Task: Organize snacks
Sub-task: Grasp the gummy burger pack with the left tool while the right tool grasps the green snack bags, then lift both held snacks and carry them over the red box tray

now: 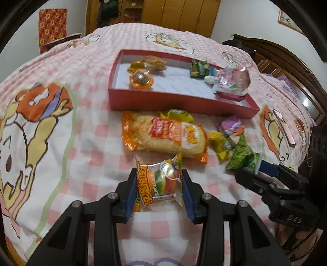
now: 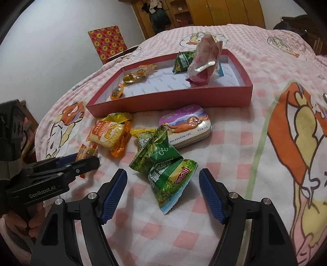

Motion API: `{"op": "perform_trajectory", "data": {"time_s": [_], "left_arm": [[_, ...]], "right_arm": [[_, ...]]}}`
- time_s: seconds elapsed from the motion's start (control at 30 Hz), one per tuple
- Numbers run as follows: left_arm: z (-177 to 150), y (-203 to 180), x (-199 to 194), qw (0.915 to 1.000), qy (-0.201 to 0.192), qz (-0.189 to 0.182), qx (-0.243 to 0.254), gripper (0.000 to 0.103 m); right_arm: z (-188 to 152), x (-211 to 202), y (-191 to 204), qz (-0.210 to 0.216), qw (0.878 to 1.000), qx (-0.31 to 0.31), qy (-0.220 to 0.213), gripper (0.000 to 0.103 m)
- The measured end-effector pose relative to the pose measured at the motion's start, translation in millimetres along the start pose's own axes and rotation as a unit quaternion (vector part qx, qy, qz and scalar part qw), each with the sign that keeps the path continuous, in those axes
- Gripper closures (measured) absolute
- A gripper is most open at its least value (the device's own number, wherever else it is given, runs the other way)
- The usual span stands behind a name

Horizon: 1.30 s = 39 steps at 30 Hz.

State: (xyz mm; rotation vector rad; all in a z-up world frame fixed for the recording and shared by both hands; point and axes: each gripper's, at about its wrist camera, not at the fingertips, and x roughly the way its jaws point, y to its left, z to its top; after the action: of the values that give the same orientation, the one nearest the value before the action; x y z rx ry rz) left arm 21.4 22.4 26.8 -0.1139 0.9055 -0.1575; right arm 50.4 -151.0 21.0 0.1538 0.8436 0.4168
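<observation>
The task looks partly done. The shallow red cardboard box (image 1: 175, 100) already holds some snacks: orange jelly cups (image 1: 141, 79), a small green packet (image 1: 199, 68) and a pink foil pouch (image 1: 232, 81).

On the bed several are left: a large orange noodle-snack bag (image 1: 163, 135), yellow candy packets (image 1: 220, 147), a purple oval tin (image 2: 186, 124) and a green crinkled packet (image 2: 165, 174).

The left gripper (image 1: 159, 184) has its jaws closed on a clear burger-gummy packet (image 1: 159, 184), near the box but not yet in it. The right gripper (image 2: 162, 194) stands wide around the green packet, not touching it.

The surface is a soft pink checked bedsheet (image 1: 81, 133) with cartoon prints. Behind are yellow wooden wardrobes (image 1: 184, 14) and white walls.
</observation>
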Motion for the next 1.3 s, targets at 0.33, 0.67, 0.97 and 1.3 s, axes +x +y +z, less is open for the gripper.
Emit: {"op": "perform_trajectory", "data": {"time_s": [0.33, 0.67, 0.97, 1.3], "left_arm": [[-4.7, 5.5, 2.4, 0.9998, -0.011, -0.015, -0.002, 0.061], [-4.2, 5.7, -1.1, 0.9997, -0.013, -0.02, -0.006, 0.061], [0.8, 8.9, -17.8, 0.9992, -0.023, -0.029, -0.016, 0.062], [20.7, 1.3, -34.2, 0.9985, -0.042, -0.034, -0.008, 0.062]], "right_arm": [[-3.5, 5.5, 3.6, -0.042, 0.999, -0.001, 0.001, 0.042], [-6.5, -2.5, 0.6, -0.055, 0.998, 0.0, -0.003, 0.065], [-5.4, -17.5, 16.2, -0.038, 0.999, -0.023, -0.013, 0.065], [6.3, -28.5, 29.1, -0.017, 0.999, -0.036, -0.017, 0.065]]}}
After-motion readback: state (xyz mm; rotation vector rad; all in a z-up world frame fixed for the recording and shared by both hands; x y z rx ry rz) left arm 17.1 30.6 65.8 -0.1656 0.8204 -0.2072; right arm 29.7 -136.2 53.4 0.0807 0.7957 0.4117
